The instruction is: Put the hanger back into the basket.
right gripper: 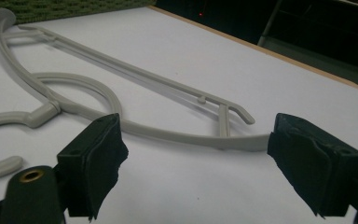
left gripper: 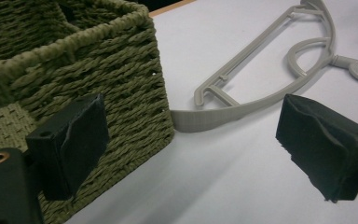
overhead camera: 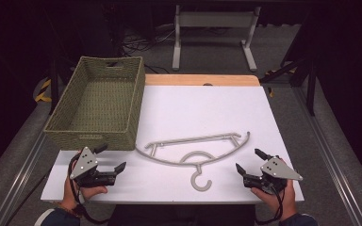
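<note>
Grey plastic clothes hanger (overhead camera: pixel 195 148) lies flat on the white bench (overhead camera: pixel 207 110), near its front edge. Long axis runs roughly 9 to 3 o'clock across the high view, right end tipped slightly up toward 2. Hook (overhead camera: pixel 201 181) points toward 6, at the person.

Woven olive-green rectangular basket (overhead camera: pixel 99 101) stands at the bench's left, around 10 o'clock from the hanger. The hanger's left tip lies just beside the basket's near right corner; touching or not, cannot tell.

Left gripper (overhead camera: pixel 111 162) sits at about 8 o'clock from the hanger, jaws released, nothing between them. In the left gripper view the hanger's left tip (left gripper: pixel 200 119) lies ahead between the jaws, basket corner (left gripper: pixel 135 93) close behind the left one.

Right gripper (overhead camera: pixel 249 160) sits at about 4 o'clock, jaws released and empty. In the right gripper view the hanger's curved lower bar (right gripper: pixel 186 135) crosses the gap just ahead.

Judgement: each gripper is near its own end, right slightly better lined up. Bar lies across the jaws, so a forward reach should meet it.
</note>
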{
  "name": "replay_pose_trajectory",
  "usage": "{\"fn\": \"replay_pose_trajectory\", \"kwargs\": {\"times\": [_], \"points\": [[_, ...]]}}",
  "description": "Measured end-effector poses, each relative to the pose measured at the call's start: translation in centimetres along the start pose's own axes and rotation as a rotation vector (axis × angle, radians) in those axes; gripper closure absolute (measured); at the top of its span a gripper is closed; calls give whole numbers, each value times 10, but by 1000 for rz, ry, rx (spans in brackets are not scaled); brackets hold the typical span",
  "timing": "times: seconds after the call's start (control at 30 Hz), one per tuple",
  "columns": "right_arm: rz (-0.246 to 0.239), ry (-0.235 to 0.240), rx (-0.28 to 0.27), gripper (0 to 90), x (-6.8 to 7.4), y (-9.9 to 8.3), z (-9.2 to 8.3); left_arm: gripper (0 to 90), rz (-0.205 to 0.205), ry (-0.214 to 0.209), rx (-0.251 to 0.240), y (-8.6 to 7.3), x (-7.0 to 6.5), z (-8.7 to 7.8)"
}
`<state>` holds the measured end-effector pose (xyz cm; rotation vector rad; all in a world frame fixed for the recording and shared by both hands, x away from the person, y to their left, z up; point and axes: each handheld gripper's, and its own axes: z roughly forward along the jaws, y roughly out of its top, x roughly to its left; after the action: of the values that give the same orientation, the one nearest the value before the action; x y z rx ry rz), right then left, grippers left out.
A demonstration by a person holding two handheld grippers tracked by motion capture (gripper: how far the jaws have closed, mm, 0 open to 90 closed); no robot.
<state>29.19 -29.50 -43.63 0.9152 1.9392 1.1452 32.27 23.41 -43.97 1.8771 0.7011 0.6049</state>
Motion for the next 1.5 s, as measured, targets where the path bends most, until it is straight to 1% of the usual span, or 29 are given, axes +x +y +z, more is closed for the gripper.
{"fn": "replay_pose_trajectory", "kwargs": {"times": [0.1,0.23,0.27,0.33,0.4,0.47,0.5,0.57,0.63,0.67,0.7,0.73,0.77,0.8,0.83,0.87,0.9,0.93,0.97,1.0,1.07,1.1,1.2,1.27,1.3,1.33,1.37,1.4,1.5], "points": [[13,-5,-11,174,-2,1,-3,101,8,-2,14,0,-2,1],[8,-1,-29,182,-1,4,-4,104,7,-21,5,-1,-5,-1],[12,3,-29,182,-1,6,-4,106,1,-42,17,-1,-6,0],[12,7,-28,184,1,7,-2,77,0,-112,66,1,-6,5],[2,8,-16,185,1,6,1,63,19,-150,78,3,-8,8],[5,12,-10,186,1,6,2,71,37,-172,97,8,-13,13],[8,16,-6,186,0,6,2,69,37,-172,97,8,-13,13],[15,5,8,193,0,5,2,74,50,-182,135,15,-20,21],[22,-5,37,201,-1,4,3,87,72,-190,153,20,-27,28],[23,-5,44,201,-1,3,3,93,87,-204,161,23,-30,32],[26,0,47,201,-1,3,3,102,87,-204,161,23,-30,32],[26,2,51,202,-1,3,4,131,106,-206,176,27,-35,37],[26,2,51,202,-1,3,4,131,133,-182,207,31,-39,43],[27,3,57,204,-1,4,4,173,162,-154,241,35,-44,51],[25,6,62,204,-1,4,4,187,159,-177,250,39,-47,59],[24,9,64,204,0,5,5,215,159,-218,256,42,-49,65],[21,15,64,203,1,5,5,238,183,-242,262,46,-51,71],[16,18,67,204,1,5,5,248,206,-246,265,49,-53,74],[13,19,70,203,2,5,5,247,225,-272,266,52,-55,79],[10,20,72,201,2,5,6,247,234,-293,272,55,-58,83],[10,33,76,200,3,4,7,245,270,-324,282,62,-62,95],[10,33,76,200,3,4,7,245,270,-324,282,62,-62,95],[5,38,79,200,3,4,6,240,287,-340,307,66,-65,108],[4,39,75,200,3,4,5,244,302,-357,330,66,-65,115],[5,40,76,200,3,4,5,263,308,-375,355,67,-65,119],[6,39,80,200,3,4,6,298,320,-388,370,68,-64,122],[7,40,81,201,3,4,6,316,340,-423,397,70,-62,125],[8,43,84,201,3,4,7,359,347,-428,417,71,-62,127],[-1,49,97,203,5,3,9,359,351,-461,473,76,-60,139]]}}
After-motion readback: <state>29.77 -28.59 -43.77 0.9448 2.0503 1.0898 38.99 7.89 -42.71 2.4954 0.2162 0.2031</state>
